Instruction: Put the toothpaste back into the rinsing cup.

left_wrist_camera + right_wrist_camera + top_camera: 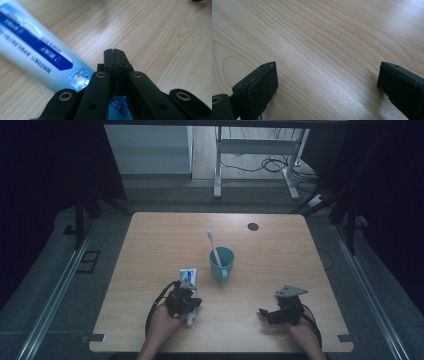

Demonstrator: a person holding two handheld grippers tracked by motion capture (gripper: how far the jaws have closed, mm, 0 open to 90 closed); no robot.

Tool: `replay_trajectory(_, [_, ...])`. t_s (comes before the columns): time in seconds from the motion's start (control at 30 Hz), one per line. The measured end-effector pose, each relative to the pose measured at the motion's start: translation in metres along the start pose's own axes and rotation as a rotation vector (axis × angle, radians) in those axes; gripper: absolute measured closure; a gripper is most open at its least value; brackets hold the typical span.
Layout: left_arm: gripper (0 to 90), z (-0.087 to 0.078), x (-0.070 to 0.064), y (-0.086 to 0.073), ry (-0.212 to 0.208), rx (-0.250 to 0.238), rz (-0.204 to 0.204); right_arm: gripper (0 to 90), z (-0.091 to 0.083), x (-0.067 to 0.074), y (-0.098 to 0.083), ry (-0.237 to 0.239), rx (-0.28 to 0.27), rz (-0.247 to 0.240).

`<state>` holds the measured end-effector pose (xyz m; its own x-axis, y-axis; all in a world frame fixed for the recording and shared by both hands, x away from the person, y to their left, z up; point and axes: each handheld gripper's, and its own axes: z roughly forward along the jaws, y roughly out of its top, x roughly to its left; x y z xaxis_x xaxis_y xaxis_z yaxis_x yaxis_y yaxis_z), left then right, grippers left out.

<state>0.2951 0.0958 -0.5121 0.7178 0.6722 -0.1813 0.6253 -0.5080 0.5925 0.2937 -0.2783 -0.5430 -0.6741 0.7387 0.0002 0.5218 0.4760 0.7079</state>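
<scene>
Where the high view looks down, we see a wooden table [280,255] with a small dark disc [253,226] near its far edge. Near the middle stands a teal cup [221,262], handle toward us, with a white toothbrush [214,246] leaning in it, head up and tilted to the far left. Our right gripper [265,312] sits at the near right, well apart from the cup; in its own view the jaws stand wide apart over bare wood, nothing between them. Our left gripper [115,56] sits near left of the cup, over a white and blue tube [37,47] lying flat on the table; its jaws are pressed together, tips touching, tube just beside and under them. We can't tell if they pinch the tube's end.
</scene>
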Motion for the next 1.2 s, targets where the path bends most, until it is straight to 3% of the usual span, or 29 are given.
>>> replay_trajectory(0.87, [89.0, -0.029, 0.030, -0.027, 0.088, 0.038, -0.006, 2.9, 0.000, 0.000, 0.000, 0.001, 0.000, 0.000])
replay_trajectory(1.2, [81.5, -0.034, 0.032, -0.023, 0.066, 0.021, 0.011, 3.0, 0.000, 0.000, 0.000, 0.000, 0.000, -0.001])
